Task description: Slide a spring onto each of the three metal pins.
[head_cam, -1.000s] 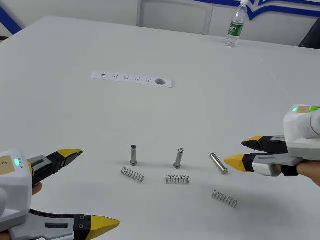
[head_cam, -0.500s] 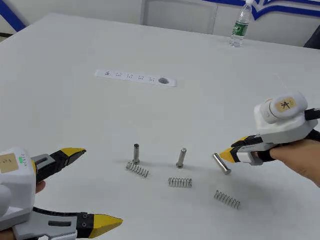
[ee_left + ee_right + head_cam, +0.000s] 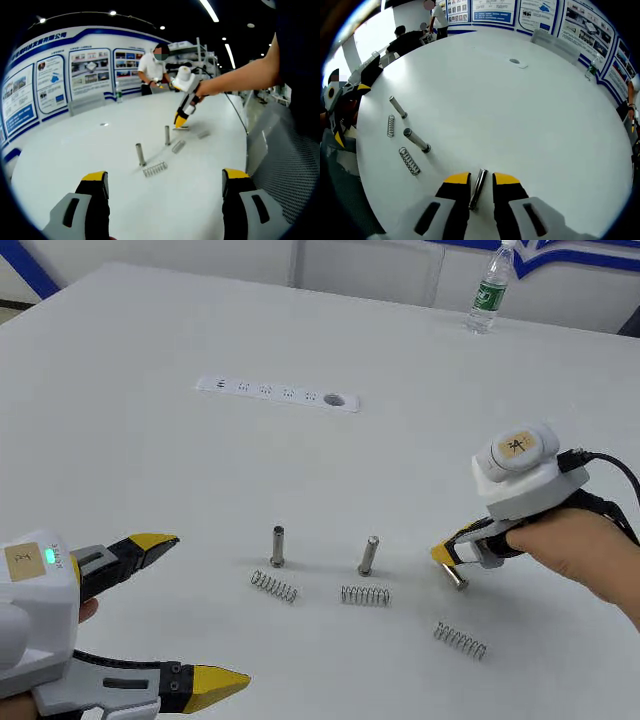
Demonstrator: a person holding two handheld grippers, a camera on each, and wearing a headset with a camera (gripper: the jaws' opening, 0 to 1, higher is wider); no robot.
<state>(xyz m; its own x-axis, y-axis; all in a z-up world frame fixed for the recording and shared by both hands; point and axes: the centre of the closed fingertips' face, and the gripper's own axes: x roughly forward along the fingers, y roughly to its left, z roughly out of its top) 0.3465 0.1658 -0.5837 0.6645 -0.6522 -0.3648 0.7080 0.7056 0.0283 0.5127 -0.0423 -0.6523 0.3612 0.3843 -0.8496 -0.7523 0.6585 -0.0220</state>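
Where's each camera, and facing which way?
Head view: headset, down at white table; left tool, right tool, right hand show.
Left gripper view: on left tool, across table toward two upright steel pins; own open jaws.
Right gripper view: on right tool, down at lying steel pin between its jaws.
Shared: that pin, in head and right gripper views.

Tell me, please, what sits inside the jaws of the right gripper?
One metal pin lies on the table between the jaws of the right gripper. Its near end is hidden between them, so whether they pinch it cannot be told.
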